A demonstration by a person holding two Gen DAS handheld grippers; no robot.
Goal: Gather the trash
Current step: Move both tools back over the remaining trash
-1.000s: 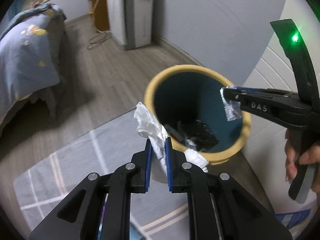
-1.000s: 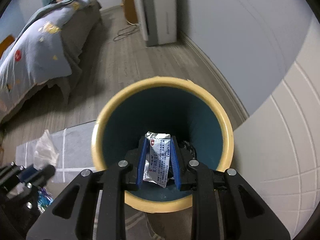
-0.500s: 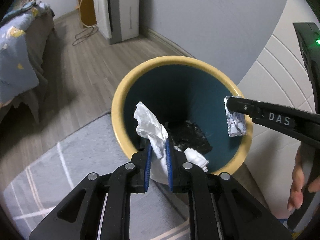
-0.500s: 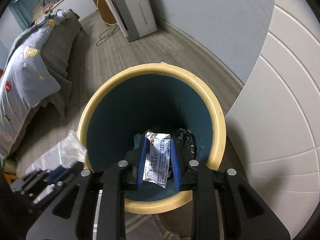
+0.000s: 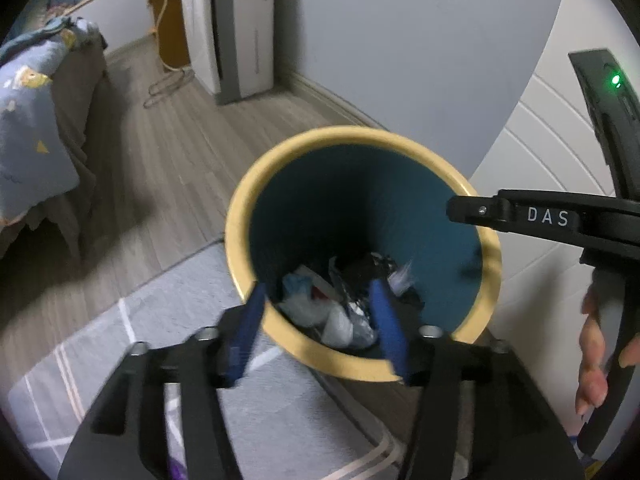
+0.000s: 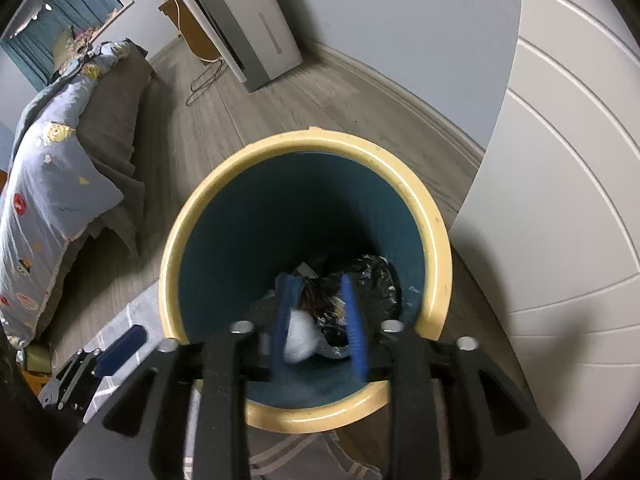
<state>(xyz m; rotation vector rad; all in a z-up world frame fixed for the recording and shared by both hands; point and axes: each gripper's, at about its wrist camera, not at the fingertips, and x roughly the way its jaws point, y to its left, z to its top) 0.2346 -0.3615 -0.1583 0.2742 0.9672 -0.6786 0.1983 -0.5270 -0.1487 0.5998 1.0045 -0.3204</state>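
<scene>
- I'm in a bedroom: wood floor (image 5: 168,168), grey rug (image 5: 168,320), bed (image 6: 52,184) off to the left.
- My left tool (image 5: 320,330) hangs over the near rim of the bin (image 5: 236,216), jaws opening with nothing between them; my right tool (image 6: 318,322) does the same, so drops land inside.
- The trash (image 6: 304,338) lies at the bin's bottom.
- A second ago the left pinched crumpled tissue and the right a foil sachet; both are released.

left tongs (image 5: 320,320): opening, nothing between | right tongs (image 6: 318,320): opening, nothing between
</scene>
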